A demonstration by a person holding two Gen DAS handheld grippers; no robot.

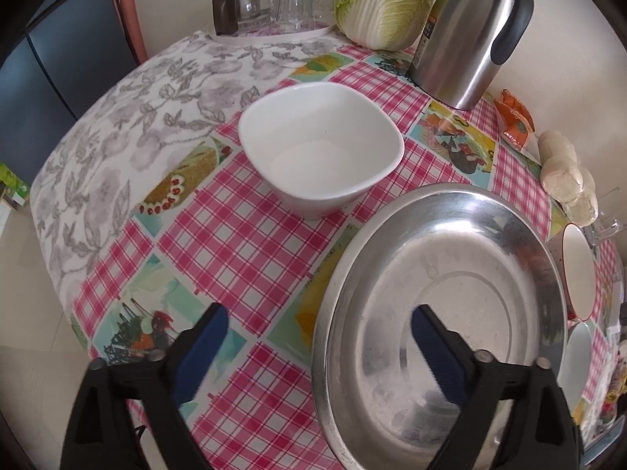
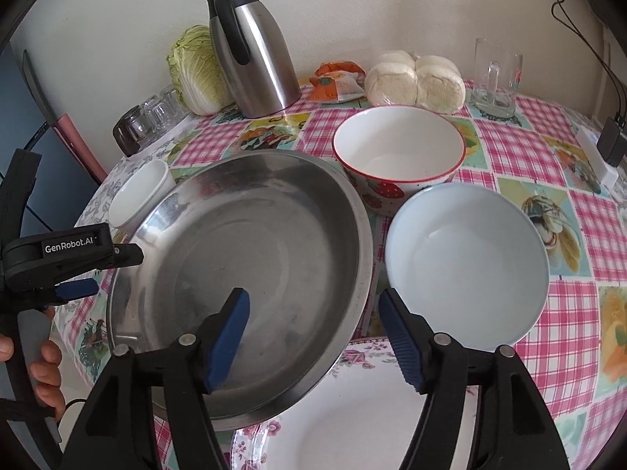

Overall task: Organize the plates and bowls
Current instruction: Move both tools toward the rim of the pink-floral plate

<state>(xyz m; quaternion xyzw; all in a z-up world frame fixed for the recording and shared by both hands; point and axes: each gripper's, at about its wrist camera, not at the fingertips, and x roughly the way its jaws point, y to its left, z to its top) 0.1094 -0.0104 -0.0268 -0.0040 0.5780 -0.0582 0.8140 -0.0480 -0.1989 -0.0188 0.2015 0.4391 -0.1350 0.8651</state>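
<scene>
A large steel plate [image 2: 250,258] lies on the checked tablecloth, its near edge overlapping a floral plate [image 2: 352,427]. My right gripper [image 2: 315,340] is open astride the steel plate's right rim, with neither pad touching it. My left gripper [image 1: 319,352] is open across the plate's [image 1: 443,313] left rim, one finger over its inside. The left gripper [image 2: 106,272] also shows in the right wrist view, held by a hand [image 2: 43,360]. A white squarish bowl [image 1: 321,145] stands behind the plate. A red-rimmed strawberry bowl [image 2: 395,149] and a pale blue bowl [image 2: 466,266] stand to its right.
At the back stand a steel jug [image 2: 254,55], a cabbage [image 2: 196,70], upturned glasses on a tray [image 1: 282,4], bagged buns [image 2: 415,82], an orange packet [image 2: 333,82] and a glass mug [image 2: 495,78]. A charger and cable [image 2: 611,141] lie at the right edge.
</scene>
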